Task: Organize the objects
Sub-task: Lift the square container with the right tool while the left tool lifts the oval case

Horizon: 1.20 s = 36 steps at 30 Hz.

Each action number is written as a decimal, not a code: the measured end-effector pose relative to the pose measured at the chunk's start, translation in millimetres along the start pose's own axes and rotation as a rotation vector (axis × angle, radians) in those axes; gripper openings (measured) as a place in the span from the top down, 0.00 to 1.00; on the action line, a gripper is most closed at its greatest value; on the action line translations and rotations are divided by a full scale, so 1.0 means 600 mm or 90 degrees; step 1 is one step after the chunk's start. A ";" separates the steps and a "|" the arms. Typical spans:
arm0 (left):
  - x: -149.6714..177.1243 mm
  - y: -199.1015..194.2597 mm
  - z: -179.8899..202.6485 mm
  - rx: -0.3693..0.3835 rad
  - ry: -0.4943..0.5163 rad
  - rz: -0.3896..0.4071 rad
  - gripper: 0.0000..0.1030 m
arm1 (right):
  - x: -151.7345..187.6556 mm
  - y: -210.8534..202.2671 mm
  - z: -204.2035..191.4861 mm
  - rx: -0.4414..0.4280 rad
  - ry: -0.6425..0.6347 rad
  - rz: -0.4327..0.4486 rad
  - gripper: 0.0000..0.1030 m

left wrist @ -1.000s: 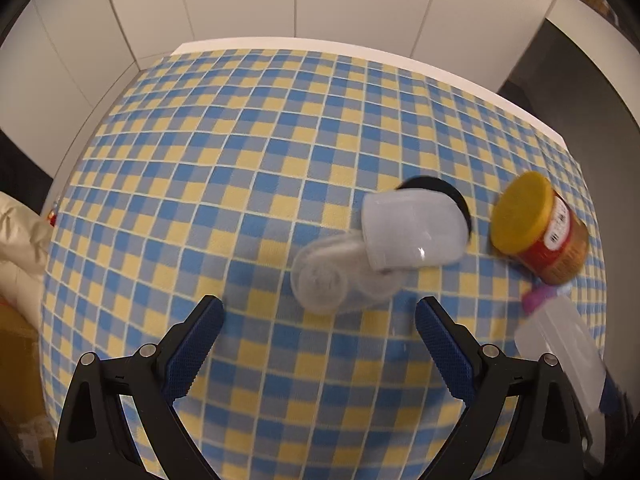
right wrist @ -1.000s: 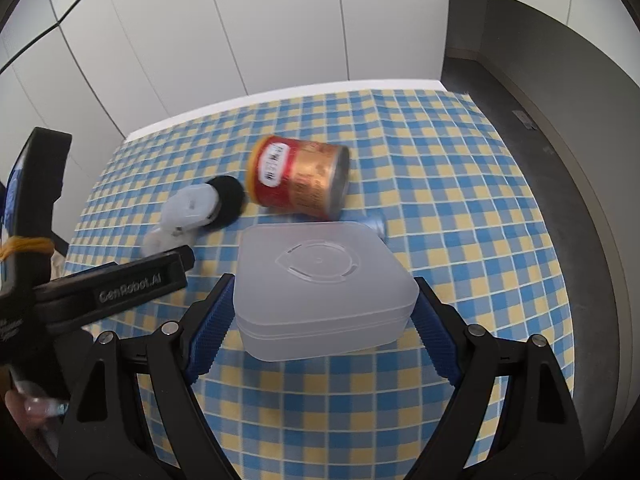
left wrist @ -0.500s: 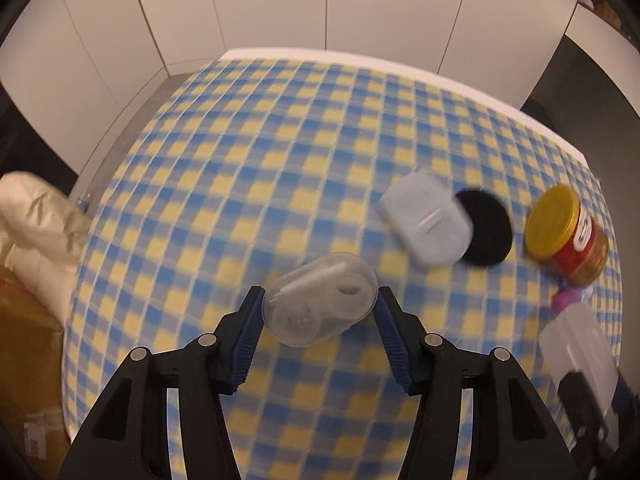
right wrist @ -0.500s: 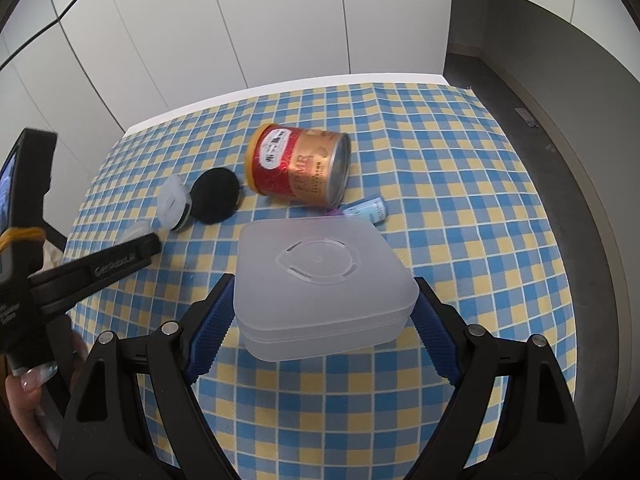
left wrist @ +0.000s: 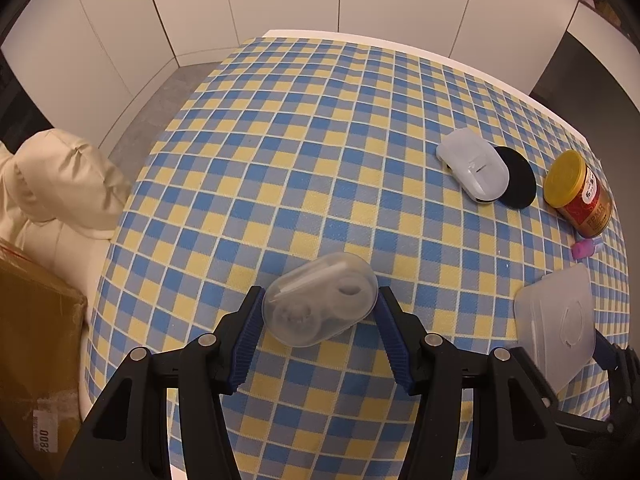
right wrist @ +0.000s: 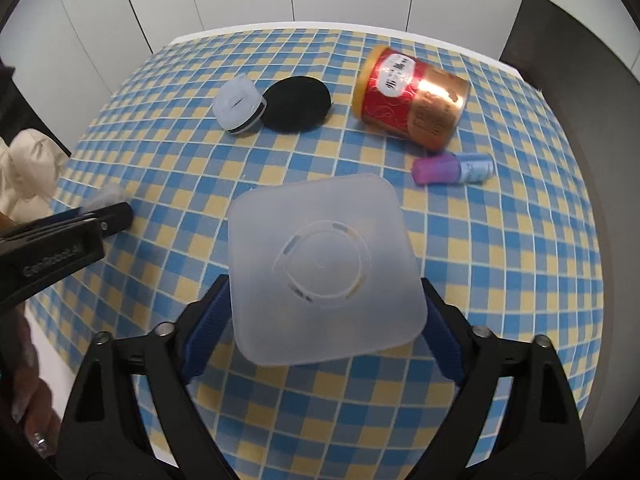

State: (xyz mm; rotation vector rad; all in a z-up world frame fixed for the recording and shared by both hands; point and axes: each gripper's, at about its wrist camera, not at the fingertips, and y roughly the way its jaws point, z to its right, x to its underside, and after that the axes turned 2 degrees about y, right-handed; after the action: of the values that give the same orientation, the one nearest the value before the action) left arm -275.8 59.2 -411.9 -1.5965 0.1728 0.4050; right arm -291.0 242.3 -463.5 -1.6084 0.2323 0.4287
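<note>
Checked tablecloth (left wrist: pixel 320 152) bears red can (right wrist: pixel 412 96), black disc (right wrist: pixel 298 104), purple-capped tube (right wrist: pixel 452 169).

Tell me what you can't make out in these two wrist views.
- Small lettering on the red and gold tin lying on its side: too small to read in either view.
- Contents of the clear oval plastic case in the left gripper: blurred by its cloudy lid.
- Frosted square plastic box between the right gripper's jaws: its lid hides whatever is inside.
</note>
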 end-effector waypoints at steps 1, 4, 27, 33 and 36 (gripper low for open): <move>-0.001 0.002 0.001 0.000 0.003 0.002 0.46 | -0.001 0.005 -0.003 0.002 0.001 0.001 0.03; -0.005 0.001 0.013 0.000 0.012 0.008 0.46 | -0.007 0.018 -0.017 0.015 -0.007 0.009 0.04; -0.025 -0.101 0.022 0.000 0.051 0.036 0.46 | -0.031 -0.074 0.010 0.019 0.060 0.042 0.18; -0.054 -0.173 0.025 0.004 0.051 0.054 0.46 | -0.052 -0.132 0.031 0.031 0.071 0.051 0.18; -0.070 -0.222 0.025 0.009 0.055 0.071 0.46 | -0.071 -0.171 0.039 0.034 0.076 0.063 0.18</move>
State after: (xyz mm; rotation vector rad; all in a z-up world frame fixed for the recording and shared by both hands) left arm -269.6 78.3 -272.9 -1.5956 0.3321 0.4200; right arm -291.9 270.0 -353.3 -1.5760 0.4120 0.3988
